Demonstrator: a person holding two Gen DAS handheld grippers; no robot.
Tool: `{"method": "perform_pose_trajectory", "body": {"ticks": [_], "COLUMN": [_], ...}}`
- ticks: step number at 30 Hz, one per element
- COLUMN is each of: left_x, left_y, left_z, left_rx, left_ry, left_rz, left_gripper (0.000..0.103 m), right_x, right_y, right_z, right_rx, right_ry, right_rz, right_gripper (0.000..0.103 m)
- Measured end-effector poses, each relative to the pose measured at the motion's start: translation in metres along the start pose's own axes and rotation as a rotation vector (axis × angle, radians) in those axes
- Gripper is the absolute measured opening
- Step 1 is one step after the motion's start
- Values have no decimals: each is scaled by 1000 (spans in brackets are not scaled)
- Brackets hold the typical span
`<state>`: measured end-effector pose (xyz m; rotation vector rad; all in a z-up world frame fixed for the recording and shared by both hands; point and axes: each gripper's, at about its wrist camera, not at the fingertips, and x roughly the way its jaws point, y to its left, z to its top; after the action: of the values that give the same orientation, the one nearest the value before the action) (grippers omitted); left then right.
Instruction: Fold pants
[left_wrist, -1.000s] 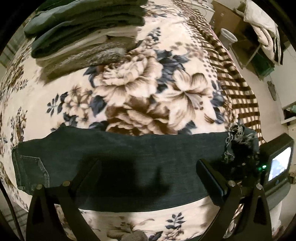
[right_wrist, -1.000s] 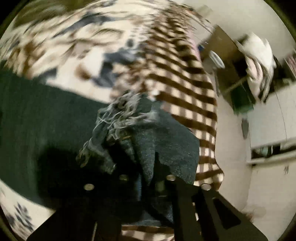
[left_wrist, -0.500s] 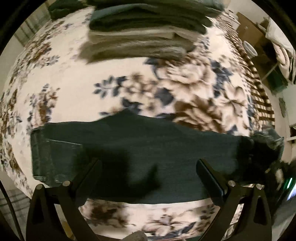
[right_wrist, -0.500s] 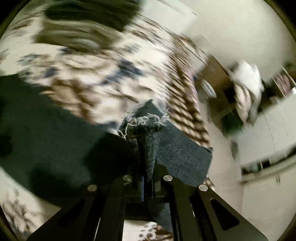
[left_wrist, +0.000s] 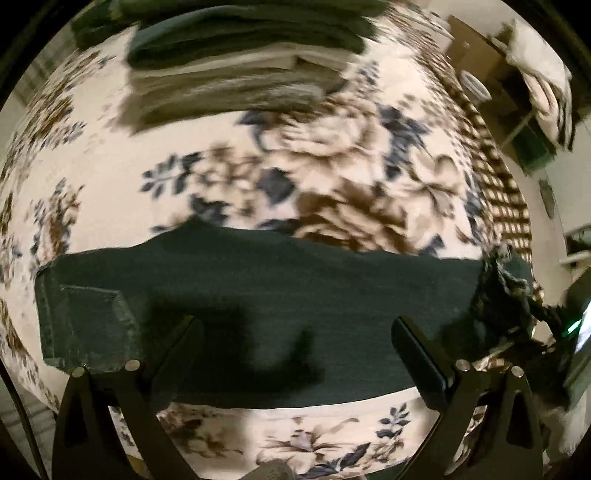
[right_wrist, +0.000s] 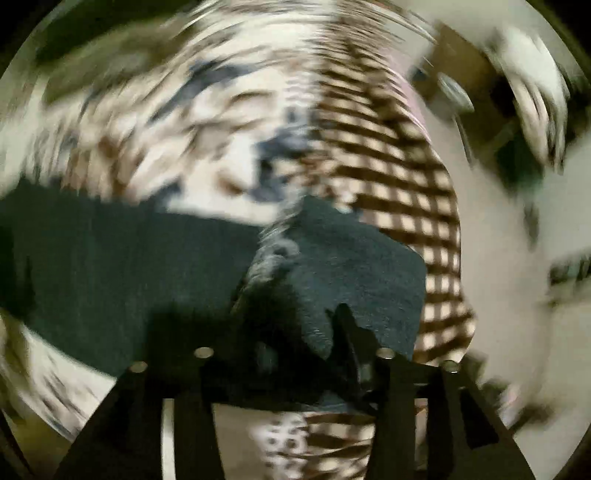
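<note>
Dark green-black pants (left_wrist: 280, 295) lie in a long flat strip across a floral blanket (left_wrist: 236, 184), waistband and back pocket (left_wrist: 88, 321) at the left, frayed hem (left_wrist: 506, 280) at the right. My left gripper (left_wrist: 295, 350) is open and empty, hovering over the middle of the pants. My right gripper (right_wrist: 295, 347) is shut on the frayed hem end of the pants (right_wrist: 332, 266), which drapes over its fingers. The right wrist view is heavily blurred.
A stack of folded clothes (left_wrist: 236, 62) sits on the far side of the blanket. A brown checked border (left_wrist: 495, 177) runs along the bed's right edge, with floor and furniture (left_wrist: 532, 96) beyond it.
My right gripper lifted the hem end up and now carries it lower, with the view swinging fast. My left gripper shifted left, then back right slightly, and stayed open.
</note>
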<state>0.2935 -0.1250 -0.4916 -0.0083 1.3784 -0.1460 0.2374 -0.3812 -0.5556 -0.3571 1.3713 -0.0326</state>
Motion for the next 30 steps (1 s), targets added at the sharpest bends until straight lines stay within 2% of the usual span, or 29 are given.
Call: {"method": "perform_pose_trajectory", "body": {"ticks": [1,4,6,8,9,10,11,12,13,16,20,22,24,27,30], "left_x": [1,6,10,14,16,18,18,18,17,15,8,3,-3,-13,-25], "left_y": [-5,-19,-24,-26,-27,-28,-28,-28,-28,-27,-25,-23,-16,-1,32], "left_z": [0,-2,-3,-4,-4,-5,-5,-5,-4,0,10,14,17,18,15], "left_rx": [10,39,42,42,41,40,39,37,36,26,9,2,-15,-39,-84], "left_ry": [1,3,11,18,23,26,28,28,26,19,-4,-20,-33,-45,-55], "left_rz": [-1,10,16,22,25,27,30,31,34,37,32,33,28,30,37], "left_gripper": [103,103,103,103,103,103,103,103,103,103,103,103,103,103,103], "right_x": [7,38,54,61,61,61,58,53,44,24,2,-15,-34,-65,-83], "right_y": [14,45,51,50,47,41,31,19,4,-54,-99,-98,-85,-46,9], "right_z": [-2,-8,-8,-6,-6,-5,-5,-5,-6,-20,-36,-33,-24,-12,6], "right_rx": [-86,-290,-324,-300,-260,-205,-125,-35,78,440,706,704,645,534,416], "right_ry": [10,39,32,9,-9,-15,-28,-48,-71,-128,-198,-234,-269,-309,-338], "right_rz": [-59,-287,-390,-412,-397,-352,-297,-271,-226,-37,123,132,128,136,178], "right_gripper": [66,66,71,73,71,55,25,14,9,9,8,8,8,8,8]}}
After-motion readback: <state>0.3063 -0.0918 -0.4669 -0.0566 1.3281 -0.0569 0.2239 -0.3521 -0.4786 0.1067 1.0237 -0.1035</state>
